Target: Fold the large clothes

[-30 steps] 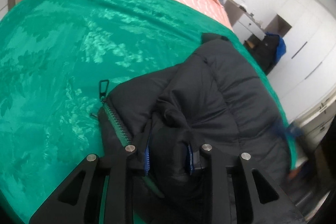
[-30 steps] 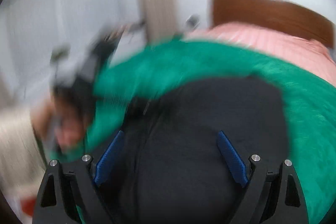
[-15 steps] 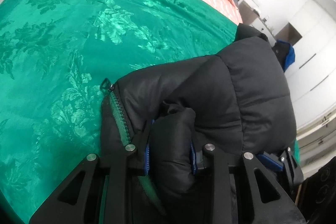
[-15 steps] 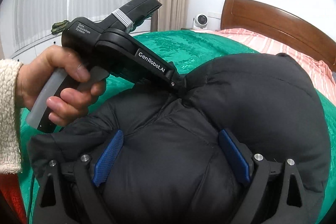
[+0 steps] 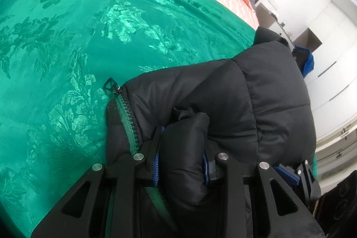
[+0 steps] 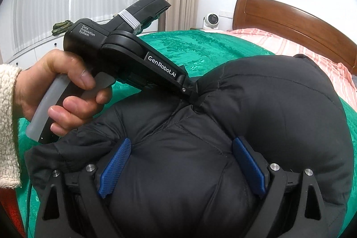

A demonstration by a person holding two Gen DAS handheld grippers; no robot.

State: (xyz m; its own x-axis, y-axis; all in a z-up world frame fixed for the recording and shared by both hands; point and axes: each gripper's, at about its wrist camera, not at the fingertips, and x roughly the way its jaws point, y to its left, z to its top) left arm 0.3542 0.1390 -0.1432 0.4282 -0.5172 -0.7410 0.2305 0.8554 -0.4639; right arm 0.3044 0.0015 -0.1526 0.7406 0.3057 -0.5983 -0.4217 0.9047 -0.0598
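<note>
— Fingers first, please: how do they stand?

— On the left gripper [image 5: 181, 163] they are closed on a thick fold of the black puffer jacket [image 5: 256, 99], which fills the gap between the blue pads. The right gripper [image 6: 181, 165] is wide open; its pads [image 6: 115, 165] press against the padded fabric on both sides, but they do not pinch it.

— What changed in the last second?

— The right gripper's view was a blur and is now sharp, so that gripper has come to rest low on the jacket. The jacket bulk has risen and rolled more to the right of the left view.

— Meaning for the fold?

— I judge one half is being brought over the other. The jacket lies bunched on the green bedspread [image 5: 78, 48], zipper [image 5: 128, 117] at its left edge.
</note>
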